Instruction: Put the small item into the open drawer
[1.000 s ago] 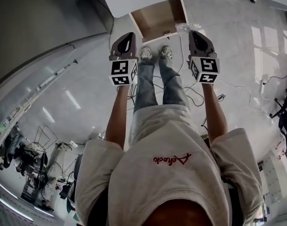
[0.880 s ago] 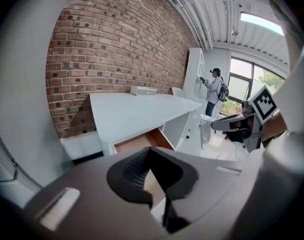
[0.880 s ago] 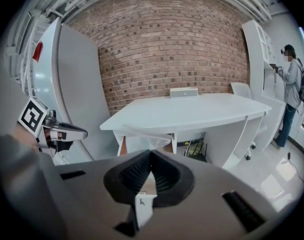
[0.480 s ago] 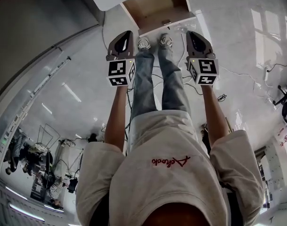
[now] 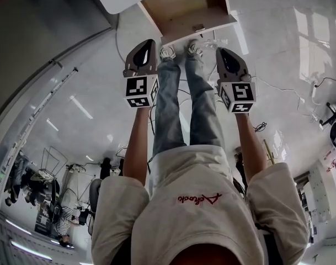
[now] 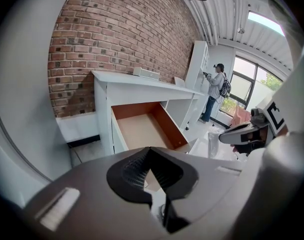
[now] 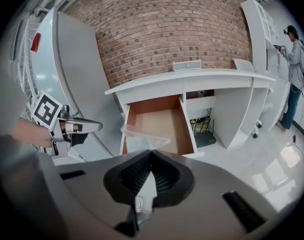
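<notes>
My right tongs [image 7: 151, 156] are pinched fully together on an edge of the clear bag [image 7: 142, 139], the small item here; the rest of the bag billows out past the tips toward twelve o'clock, in the air and, as I judge it, near the drawer [image 7: 164, 119] but not yet over its front; whether anything lies inside the bag I cannot tell. My left tongs [image 6: 152, 156] look closed too, with nothing I can make out between them; they hang at nine o'clock from the right pair, well apart from the bag. The step in hand is the carry to the drawer; to do it well I would hold the pinch firm, bring the tips in high enough for the slack plastic to clear the front panel, and part the tongs only once the whole bag hangs over the brown bottom; a limp bag let go early could drape over the front edge or slide to the floor. The left pair has no work here and is best held wide at nine o'clock. The drawer stands pulled out of the white desk [image 7: 191, 79] at twelve o'clock, and what shows of its bottom is bare; at three o'clock from it an open bay [image 7: 205, 129] under the desk holds a dark box and some cables.
</notes>
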Demonstrator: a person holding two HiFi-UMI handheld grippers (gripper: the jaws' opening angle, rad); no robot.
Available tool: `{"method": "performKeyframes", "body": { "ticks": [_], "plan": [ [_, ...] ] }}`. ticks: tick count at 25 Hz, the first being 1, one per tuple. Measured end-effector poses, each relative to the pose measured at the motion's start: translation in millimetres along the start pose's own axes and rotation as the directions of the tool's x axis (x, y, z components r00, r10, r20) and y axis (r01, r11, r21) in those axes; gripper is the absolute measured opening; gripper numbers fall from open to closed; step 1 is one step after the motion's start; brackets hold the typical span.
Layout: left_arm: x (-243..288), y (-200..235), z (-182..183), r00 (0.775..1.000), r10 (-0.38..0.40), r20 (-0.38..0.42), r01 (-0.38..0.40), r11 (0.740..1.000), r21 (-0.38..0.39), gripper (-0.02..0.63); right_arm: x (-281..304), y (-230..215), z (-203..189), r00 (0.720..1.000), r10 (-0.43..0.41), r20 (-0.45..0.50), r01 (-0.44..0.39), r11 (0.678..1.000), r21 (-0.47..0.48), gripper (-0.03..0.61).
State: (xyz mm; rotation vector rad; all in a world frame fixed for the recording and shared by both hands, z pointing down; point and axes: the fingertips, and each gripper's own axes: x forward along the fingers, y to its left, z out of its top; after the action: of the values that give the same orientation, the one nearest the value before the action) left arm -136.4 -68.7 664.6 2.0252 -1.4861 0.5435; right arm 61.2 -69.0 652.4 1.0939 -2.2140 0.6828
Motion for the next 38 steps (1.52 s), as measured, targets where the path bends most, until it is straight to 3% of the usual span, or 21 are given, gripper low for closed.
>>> {"method": "performKeyframes", "body": {
  "ticks": [10, 26, 33, 38],
  "plan": [
    [22, 7, -16, 1.0, 0.002, 0.002, -0.002, 1.0, -0.001, 0.009, 21, -1, -11, 1.0, 0.03, -0.003, -0.03, 0.999, -0.014, 0.012],
    [25, 14, -16, 1.0, 0.016, 0.021, -0.016, 0.999, -0.044, 0.009, 84, -20, 80, 0.993, 0.045, 0.108, -0.027, 0.987, -0.161, 0.012],
    [23, 14, -20, 0.999, 0.023, 0.03, -0.021, 0.997, -0.074, 0.009, 110, -21, 109, 0.992, 0.07, 0.101, -0.027, 0.927, -0.373, 0.012],
    [21, 21, -23, 0.999, 0.04, 0.031, -0.036, 0.995, -0.097, 0.009, 129, -20, 116, 0.994, 0.083, 0.068, -0.034, 0.843, -0.538, 0.012]
  ]
}}
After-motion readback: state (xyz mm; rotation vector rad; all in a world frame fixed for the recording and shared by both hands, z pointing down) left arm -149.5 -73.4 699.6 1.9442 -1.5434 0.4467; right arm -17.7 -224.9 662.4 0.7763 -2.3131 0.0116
